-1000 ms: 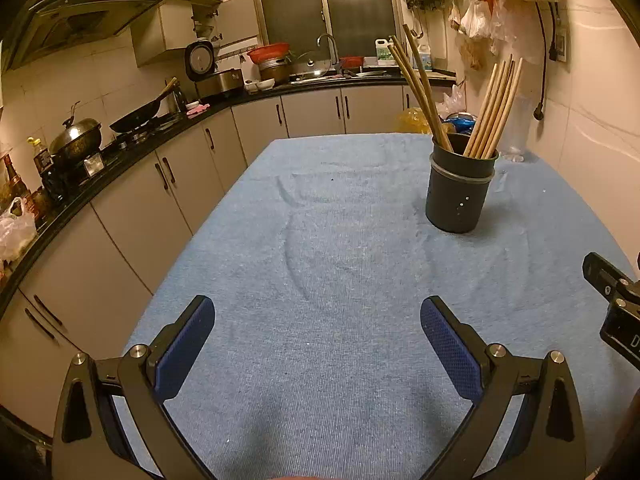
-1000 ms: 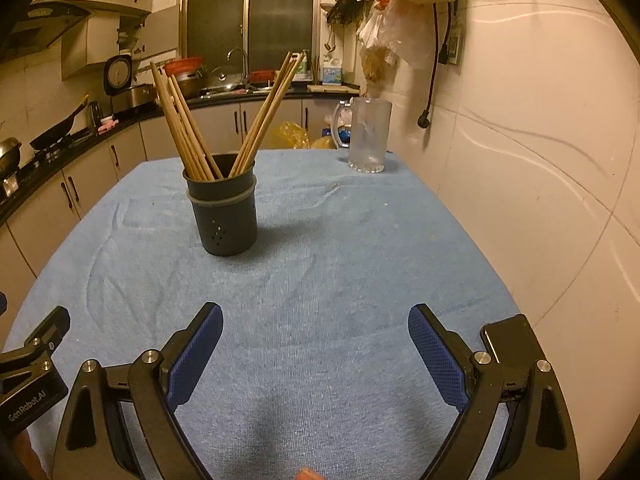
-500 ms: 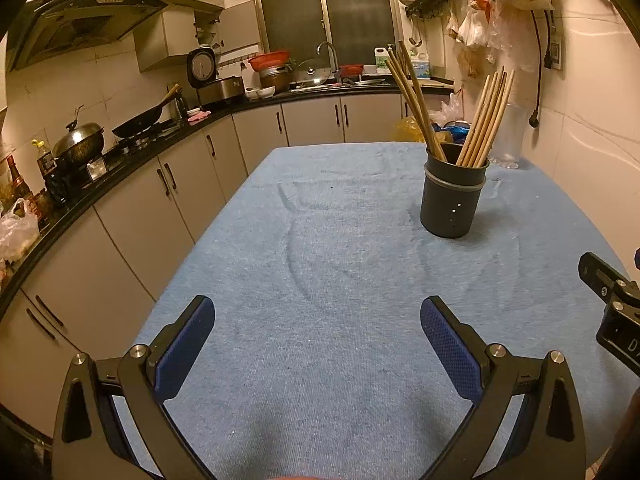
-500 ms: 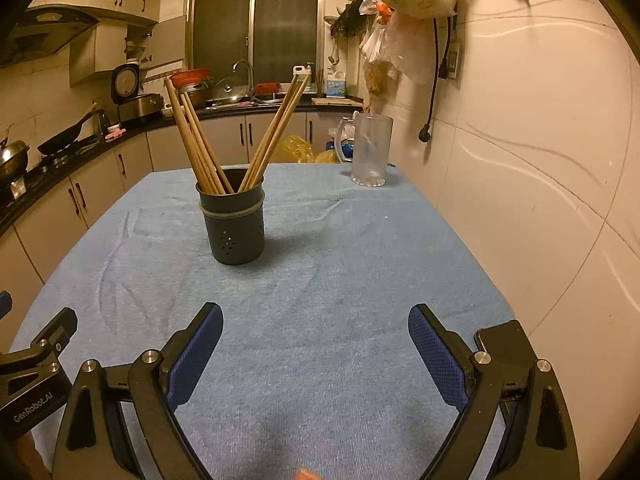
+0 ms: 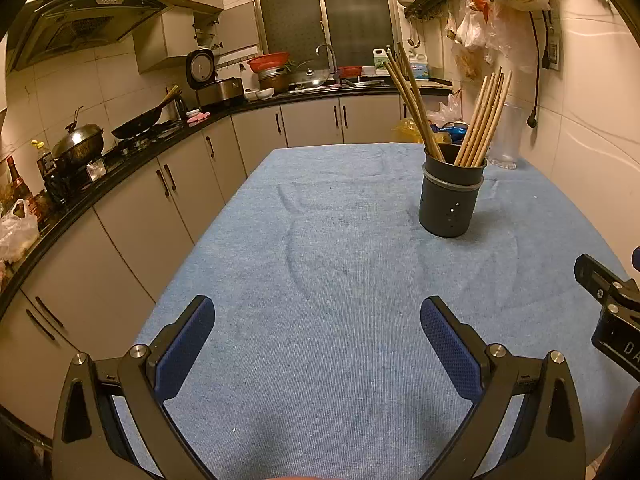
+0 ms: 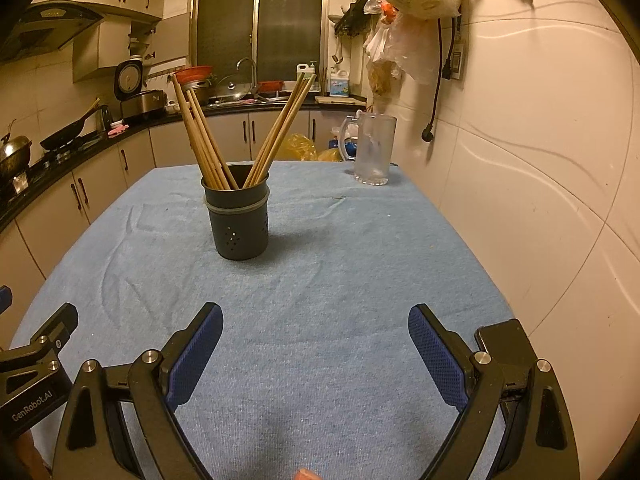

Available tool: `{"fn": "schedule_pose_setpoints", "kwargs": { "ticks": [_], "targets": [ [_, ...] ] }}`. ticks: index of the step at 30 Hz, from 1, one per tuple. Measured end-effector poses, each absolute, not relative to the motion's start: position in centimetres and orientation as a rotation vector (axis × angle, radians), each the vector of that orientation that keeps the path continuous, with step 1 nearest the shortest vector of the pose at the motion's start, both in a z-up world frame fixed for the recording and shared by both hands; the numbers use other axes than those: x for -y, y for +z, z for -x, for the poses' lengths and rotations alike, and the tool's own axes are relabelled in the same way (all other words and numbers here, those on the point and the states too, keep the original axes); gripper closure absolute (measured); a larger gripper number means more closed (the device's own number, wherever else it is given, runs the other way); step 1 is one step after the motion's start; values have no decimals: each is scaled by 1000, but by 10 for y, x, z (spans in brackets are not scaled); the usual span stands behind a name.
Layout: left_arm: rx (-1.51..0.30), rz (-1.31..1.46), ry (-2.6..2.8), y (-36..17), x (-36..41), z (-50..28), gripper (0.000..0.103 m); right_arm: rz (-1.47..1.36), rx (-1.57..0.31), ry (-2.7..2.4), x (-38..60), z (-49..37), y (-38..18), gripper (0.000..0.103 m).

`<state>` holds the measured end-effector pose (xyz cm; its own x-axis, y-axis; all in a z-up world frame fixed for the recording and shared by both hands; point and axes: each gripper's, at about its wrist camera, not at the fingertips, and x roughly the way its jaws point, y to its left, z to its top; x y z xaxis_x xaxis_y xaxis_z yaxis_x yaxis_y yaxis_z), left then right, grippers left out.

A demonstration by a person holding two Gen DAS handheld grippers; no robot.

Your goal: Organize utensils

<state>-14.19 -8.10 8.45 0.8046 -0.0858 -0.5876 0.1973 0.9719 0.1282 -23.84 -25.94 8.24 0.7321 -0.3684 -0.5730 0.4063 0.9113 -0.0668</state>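
- My left gripper (image 5: 316, 320) hangs over the near end of the table, its jaws spread wide with nothing between the blue pads (image 5: 184, 346).
- My right gripper (image 6: 316, 328) is the same: jaws wide apart, empty, above the near end of the blue cloth (image 6: 340, 280) that covers the table.
- In the left wrist view the body of the right gripper shows at the right edge; in the right wrist view the left one shows at the lower left, so I hold them side by side.
- The dark utensil holder (image 6: 239, 220) stands upright on the cloth near the middle of the table, closer to the far edge than to my grippers and well apart from both.
- From the left view the holder (image 5: 451, 196) sits toward the right side of the table.
- Wooden chopsticks (image 6: 204, 140) stand in the holder in two bunches, one leaning left and one leaning right (image 6: 282, 132), all with their tips down inside it.
- A clear glass mug (image 6: 372, 150) stands at the far right corner of the table, near the wall and apart from the holder.
- I see no utensil lying loose on the cloth.
- Behind the table a dark countertop (image 5: 132, 148) runs along the left, carrying a wok (image 5: 138, 126).
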Motion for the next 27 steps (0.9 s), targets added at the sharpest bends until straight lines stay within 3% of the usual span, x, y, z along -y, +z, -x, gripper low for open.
{"fn": "schedule_pose_setpoints", "kwargs": {
  "ticks": [17, 27],
  "targets": [
    [-648, -184, -167, 78, 80, 133, 1, -74, -657, -416, 265, 228, 72, 7],
    [-824, -123, -43, 47, 32, 57, 1, -189, -874, -445, 339, 181, 28, 5]
  ]
}}
